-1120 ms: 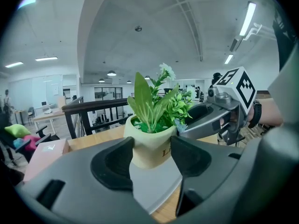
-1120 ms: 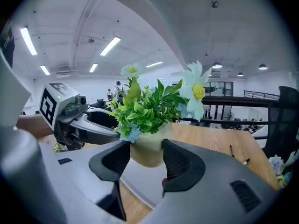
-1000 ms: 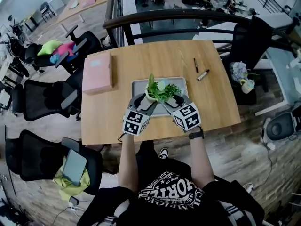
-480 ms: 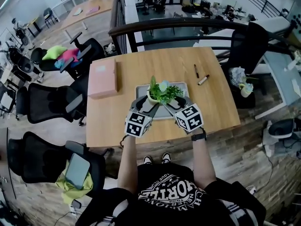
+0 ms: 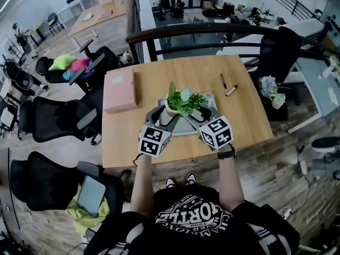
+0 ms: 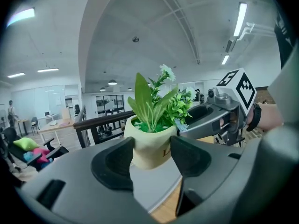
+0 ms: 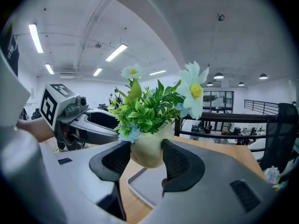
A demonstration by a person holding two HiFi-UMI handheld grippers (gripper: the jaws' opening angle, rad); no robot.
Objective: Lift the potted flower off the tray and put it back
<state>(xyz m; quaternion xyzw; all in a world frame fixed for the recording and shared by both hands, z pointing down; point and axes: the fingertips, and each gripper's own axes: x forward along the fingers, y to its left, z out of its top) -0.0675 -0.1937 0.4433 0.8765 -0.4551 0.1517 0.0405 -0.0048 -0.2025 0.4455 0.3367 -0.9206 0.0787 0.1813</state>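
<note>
The potted flower (image 5: 171, 109), a cream pot with green leaves and pale blooms, hangs above the grey tray (image 5: 210, 98) on the wooden table. My left gripper (image 5: 161, 114) presses on the pot from the left and my right gripper (image 5: 196, 113) from the right, both shut on it. In the left gripper view the pot (image 6: 149, 146) sits between the dark pads (image 6: 119, 160), with the tray (image 6: 154, 190) below. In the right gripper view the pot (image 7: 147, 149) is clamped between the pads (image 7: 180, 162), clear of the tray (image 7: 147, 183).
A pink box (image 5: 120, 91) lies on the table to the left of the tray. A pen (image 5: 222, 80) and a marker (image 5: 231, 90) lie at the back right. Black office chairs (image 5: 58, 118) stand left of the table, and a dark railing (image 5: 202, 31) runs behind it.
Both grippers have risen together with the pot held between them, so the flower now hangs higher above the tray. The jaws have kept the same width.
</note>
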